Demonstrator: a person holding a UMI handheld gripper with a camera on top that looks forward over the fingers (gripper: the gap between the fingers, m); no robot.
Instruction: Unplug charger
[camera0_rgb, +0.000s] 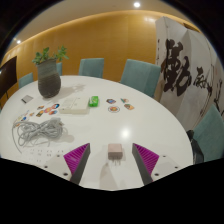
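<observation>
A small pale cube-shaped charger (115, 150) lies on the white round table (150, 125), between my two fingers and just ahead of them, with a gap at each side. My gripper (111, 158) is open; its magenta pads (76, 155) stand wide apart. A white power strip (47, 128) with a coiled white cable (32, 133) lies further off to the left.
A potted plant in a dark pot (49, 78) stands at the far left of the table. A green item (94, 100) and several small round coasters (113, 108) lie at mid-table. Teal chairs (137, 71) ring the table. A calligraphy screen (190, 75) stands at the right.
</observation>
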